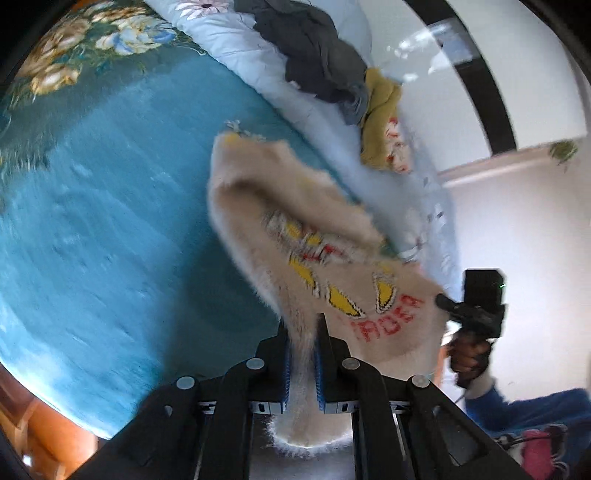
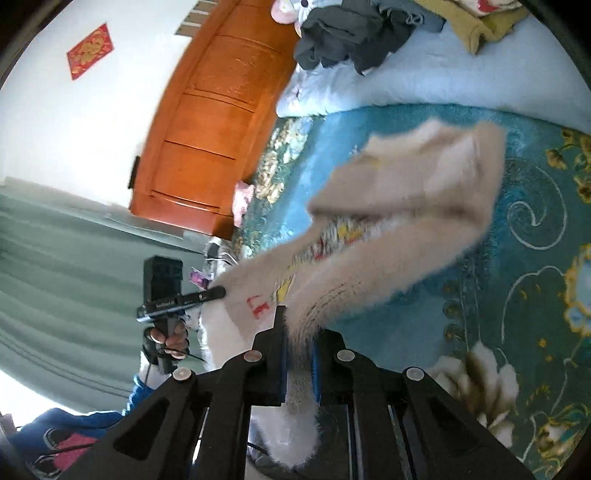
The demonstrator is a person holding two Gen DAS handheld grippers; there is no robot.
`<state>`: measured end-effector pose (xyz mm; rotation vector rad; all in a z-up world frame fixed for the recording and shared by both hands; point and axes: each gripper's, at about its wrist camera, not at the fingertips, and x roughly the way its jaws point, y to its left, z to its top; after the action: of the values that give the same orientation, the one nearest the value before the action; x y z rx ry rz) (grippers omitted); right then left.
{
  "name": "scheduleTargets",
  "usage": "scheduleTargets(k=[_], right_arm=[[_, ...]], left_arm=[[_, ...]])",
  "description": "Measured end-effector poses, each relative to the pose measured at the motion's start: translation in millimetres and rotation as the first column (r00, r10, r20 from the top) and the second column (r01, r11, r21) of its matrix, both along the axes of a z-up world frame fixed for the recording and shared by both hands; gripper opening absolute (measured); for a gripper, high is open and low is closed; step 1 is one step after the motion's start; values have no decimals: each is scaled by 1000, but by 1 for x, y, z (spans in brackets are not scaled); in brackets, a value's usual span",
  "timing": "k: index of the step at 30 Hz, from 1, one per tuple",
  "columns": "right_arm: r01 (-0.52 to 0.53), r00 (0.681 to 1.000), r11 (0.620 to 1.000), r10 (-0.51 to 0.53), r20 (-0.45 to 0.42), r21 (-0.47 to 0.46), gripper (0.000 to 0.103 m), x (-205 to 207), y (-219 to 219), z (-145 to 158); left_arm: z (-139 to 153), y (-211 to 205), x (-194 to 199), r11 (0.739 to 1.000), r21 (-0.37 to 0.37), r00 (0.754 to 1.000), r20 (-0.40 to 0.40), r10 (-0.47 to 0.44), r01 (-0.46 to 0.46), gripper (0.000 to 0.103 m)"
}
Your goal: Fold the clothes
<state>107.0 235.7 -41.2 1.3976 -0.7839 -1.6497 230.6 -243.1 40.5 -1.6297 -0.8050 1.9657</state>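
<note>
**Q:** What have your tongs got hold of right now?

**Me:** Both sets are clamped on the same fuzzy beige knit sweater with yellow and red lettering (image 1: 332, 266). My left tongs (image 1: 303, 354) have nearly closed on a bunched strip of its edge, and my right tongs (image 2: 297, 354) pinch another fluffy edge the same way. The sweater hangs in the air between them, above the teal floral bedspread (image 1: 103, 229).

**Q:** Can you read the print?

**Me:** Nope. It's motion-blurred and partly folded under, so I only catch a few red letters. The far end is smeared too, and the bit below my tongs is cut off by the frame. Behind it, a dark grey crumpled garment (image 1: 314, 55) and a mustard-yellow one (image 1: 382, 122) sit on the pale blue quilt (image 1: 229, 33).
</note>
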Motion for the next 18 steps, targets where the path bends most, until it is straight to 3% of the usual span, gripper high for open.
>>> scheduleTargets(k=[6, 11, 18], right_arm=[[92, 990, 996, -90, 105, -9, 10, -51, 16, -33], [259, 941, 965, -241, 236, -48, 11, -95, 38, -70], [418, 856, 908, -407, 320, 36, 16, -118, 45, -113]], left_arm=[[-31, 8, -50, 987, 65, 988, 68, 139, -144, 11], [-61, 7, -124, 933, 164, 945, 118, 305, -322, 11], [-105, 37, -178, 911, 54, 903, 170, 395, -409, 14]])
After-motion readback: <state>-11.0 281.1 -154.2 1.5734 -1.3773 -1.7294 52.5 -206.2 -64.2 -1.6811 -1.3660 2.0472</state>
